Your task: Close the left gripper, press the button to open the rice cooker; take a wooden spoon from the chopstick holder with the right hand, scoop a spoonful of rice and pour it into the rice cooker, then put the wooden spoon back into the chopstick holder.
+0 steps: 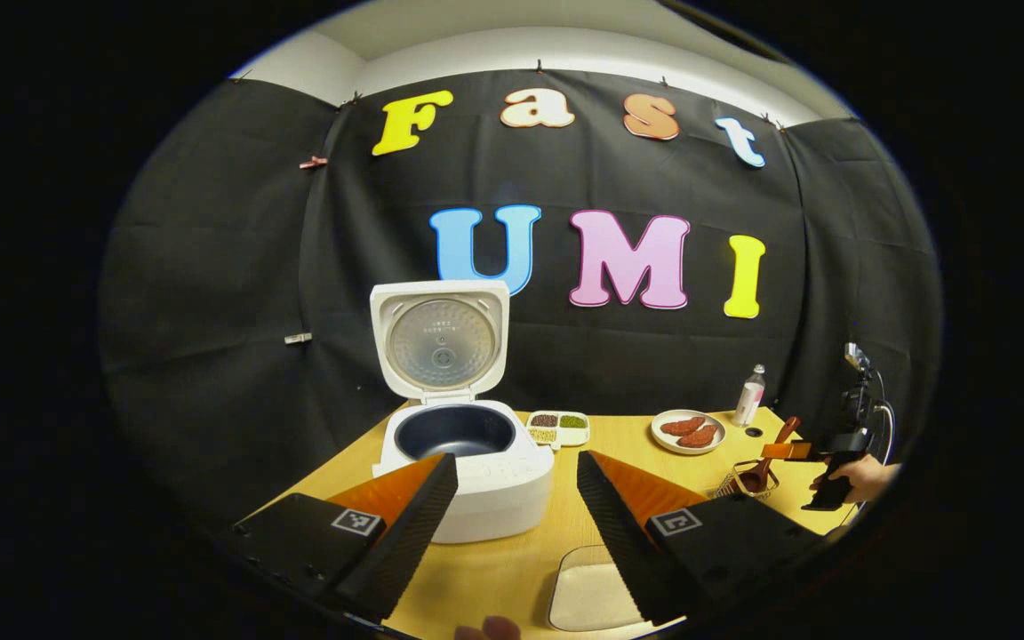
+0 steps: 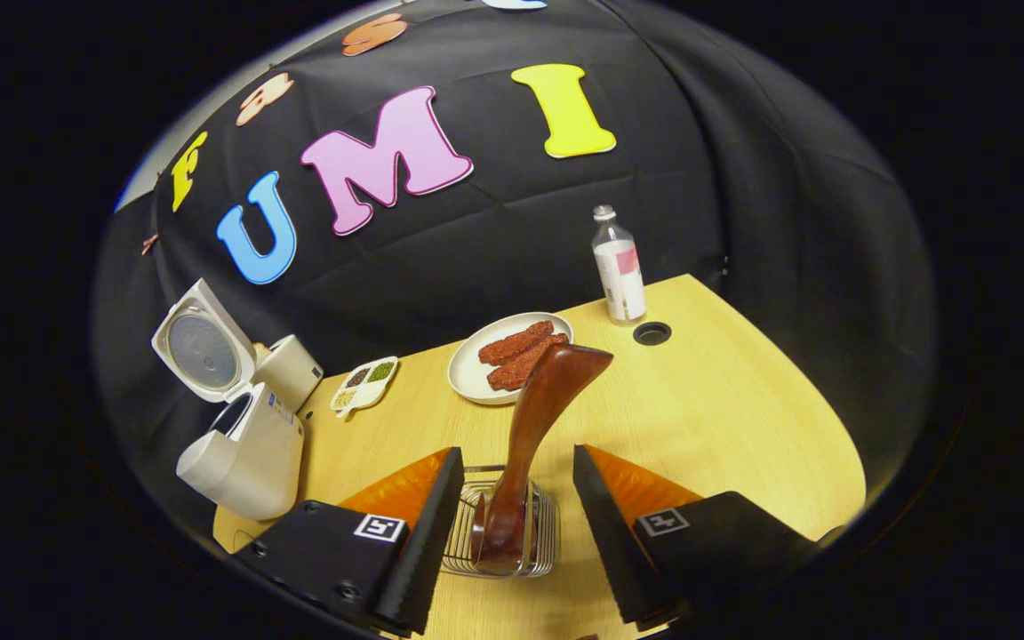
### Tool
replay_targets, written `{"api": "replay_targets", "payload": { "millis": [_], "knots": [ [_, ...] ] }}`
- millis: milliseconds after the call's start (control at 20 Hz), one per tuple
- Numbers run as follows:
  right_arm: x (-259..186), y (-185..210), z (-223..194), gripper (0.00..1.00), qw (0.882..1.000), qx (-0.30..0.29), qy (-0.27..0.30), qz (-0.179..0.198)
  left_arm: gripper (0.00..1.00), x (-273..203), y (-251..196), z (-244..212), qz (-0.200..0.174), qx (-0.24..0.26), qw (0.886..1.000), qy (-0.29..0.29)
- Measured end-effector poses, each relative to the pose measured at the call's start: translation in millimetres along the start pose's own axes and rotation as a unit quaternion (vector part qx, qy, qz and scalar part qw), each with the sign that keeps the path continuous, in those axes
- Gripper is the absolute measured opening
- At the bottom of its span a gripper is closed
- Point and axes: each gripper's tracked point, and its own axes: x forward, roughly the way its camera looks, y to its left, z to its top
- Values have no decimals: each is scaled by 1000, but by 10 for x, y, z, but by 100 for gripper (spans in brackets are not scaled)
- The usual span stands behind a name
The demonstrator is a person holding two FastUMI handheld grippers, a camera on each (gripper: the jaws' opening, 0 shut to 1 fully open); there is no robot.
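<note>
The white rice cooker (image 1: pixel 476 480) stands open, its lid (image 1: pixel 441 342) upright and the dark inner pot bare. My left gripper (image 1: pixel 516 476) is open just in front of it, holding nothing. At the table's right, a hand holds my right gripper (image 1: pixel 788 452) over the wire chopstick holder (image 1: pixel 748 484). In the right gripper view, the wooden spoon (image 2: pixel 534 418) stands in the chopstick holder (image 2: pixel 540 538), handle up and leaning right. My right gripper (image 2: pixel 512 471) is open with a finger on each side of the handle, not touching it. The rice cooker (image 2: pixel 245 453) sits far left.
A divided tray of grains (image 1: pixel 558 428) lies right of the cooker. Behind it are a plate of meat slices (image 1: pixel 688 432), a bottle (image 1: pixel 750 396) and a table hole (image 2: pixel 652 333). A pale shallow dish (image 1: pixel 592 596) sits near the front edge.
</note>
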Motion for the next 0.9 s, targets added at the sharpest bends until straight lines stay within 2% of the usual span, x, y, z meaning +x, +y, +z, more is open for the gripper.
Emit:
{"api": "replay_targets", "payload": {
  "millis": [50,150,250,450,650,850,900],
  "knots": [
    [39,-39,7,69,1000,7,0,-3,94,-5,12,-35,7,-3,1000,5],
    [85,-11,15,41,1000,23,-1,9,94,-23,42,-83,20,-1,1000,9],
    [71,13,0,27,1000,15,-1,11,94,-60,44,-99,27,1,1000,12],
    [-91,153,63,19,999,-22,-21,27,94,-112,35,-84,26,11,1000,12],
    [-168,164,39,10,999,-25,-15,26,94,-171,104,-36,26,5,1000,8],
    [-363,240,408,10,997,-8,-69,25,94,-240,173,-22,21,6,1000,9],
    [-425,255,483,14,997,-11,-77,22,94,-254,196,-16,18,7,1000,9]
  ]
}}
